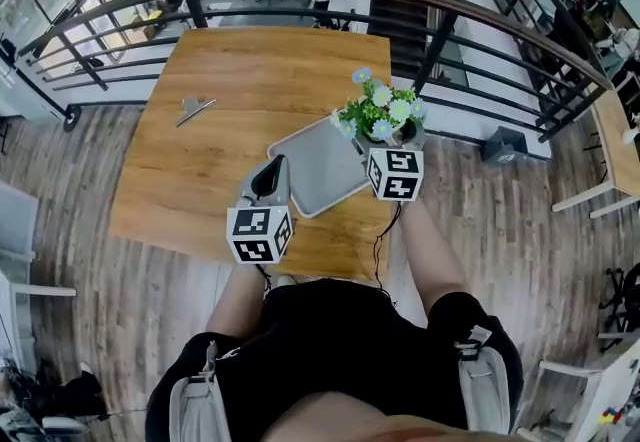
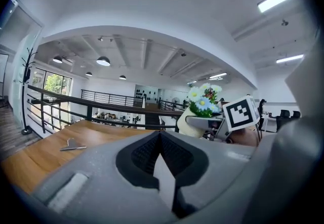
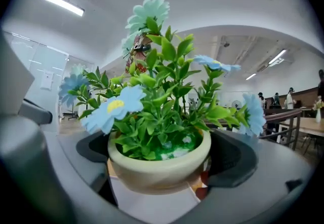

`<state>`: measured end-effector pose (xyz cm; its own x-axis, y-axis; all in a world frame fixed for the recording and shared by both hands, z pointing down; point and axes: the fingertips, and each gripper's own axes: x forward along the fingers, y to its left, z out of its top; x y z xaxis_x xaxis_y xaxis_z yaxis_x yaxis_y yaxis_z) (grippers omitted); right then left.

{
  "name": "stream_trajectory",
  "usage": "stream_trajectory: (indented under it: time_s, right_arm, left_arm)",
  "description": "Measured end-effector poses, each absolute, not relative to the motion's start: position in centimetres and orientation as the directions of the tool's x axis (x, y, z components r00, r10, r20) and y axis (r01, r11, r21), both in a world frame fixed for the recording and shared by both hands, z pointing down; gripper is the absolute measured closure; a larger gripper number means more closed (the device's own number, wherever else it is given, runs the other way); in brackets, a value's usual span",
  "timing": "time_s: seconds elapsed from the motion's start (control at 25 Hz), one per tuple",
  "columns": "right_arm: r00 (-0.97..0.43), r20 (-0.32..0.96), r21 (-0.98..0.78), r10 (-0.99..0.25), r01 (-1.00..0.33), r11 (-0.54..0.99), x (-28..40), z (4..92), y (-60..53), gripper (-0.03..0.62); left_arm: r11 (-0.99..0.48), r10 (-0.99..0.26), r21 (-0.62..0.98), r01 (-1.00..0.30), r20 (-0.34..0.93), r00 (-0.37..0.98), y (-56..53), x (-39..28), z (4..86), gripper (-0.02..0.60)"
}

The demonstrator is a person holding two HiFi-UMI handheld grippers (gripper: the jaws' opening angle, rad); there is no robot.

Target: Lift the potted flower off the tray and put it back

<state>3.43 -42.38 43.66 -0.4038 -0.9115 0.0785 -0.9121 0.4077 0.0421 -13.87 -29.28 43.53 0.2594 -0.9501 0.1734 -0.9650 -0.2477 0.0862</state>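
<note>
The potted flower sits in the right gripper, above the far right corner of the tray. It stands upright, stems pointing up, with the pot's round body crosswise between the jaws. It seems to hang a little above the tray rather than rest on it, though the head view does not show the gap under the pot plainly. Putting it back means a short drop straight down and slightly toward the tray's middle, so the right hand is the one to do it.

The right gripper view shows the jaws narrowed onto the pot, one dark pad pressed to each side of its cream wall just under the rim, and a pale surface beneath it, probably the tray.

The left gripper lies at the near left edge of the tray, well apart from the flower. Its jaws are drawn together, pads meeting at the tips, with nothing gripped between them.
</note>
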Motion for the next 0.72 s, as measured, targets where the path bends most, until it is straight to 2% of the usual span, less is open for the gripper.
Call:
stream_trajectory:
  time_s: [0.28, 0.72]
  right_arm:
    - [-0.255, -0.013, 0.026, -0.967, -0.967, 0.255, 6.6, 38.2, -38.3, 0.014]
    - [-0.052, 0.037, -0.002, -0.998, -0.999, 0.052, 12.6, 41.1, -34.1, 0.014]
  left_arm:
    - [-0.316, -0.933, 0.098, -0.944, 0.15, 0.328, -30.5, -12.4, 42.7, 0.569]
    - [-0.414, -0.891, 0.098, -0.905, 0.158, 0.425, -31.2, -8.5, 43.1, 0.569]
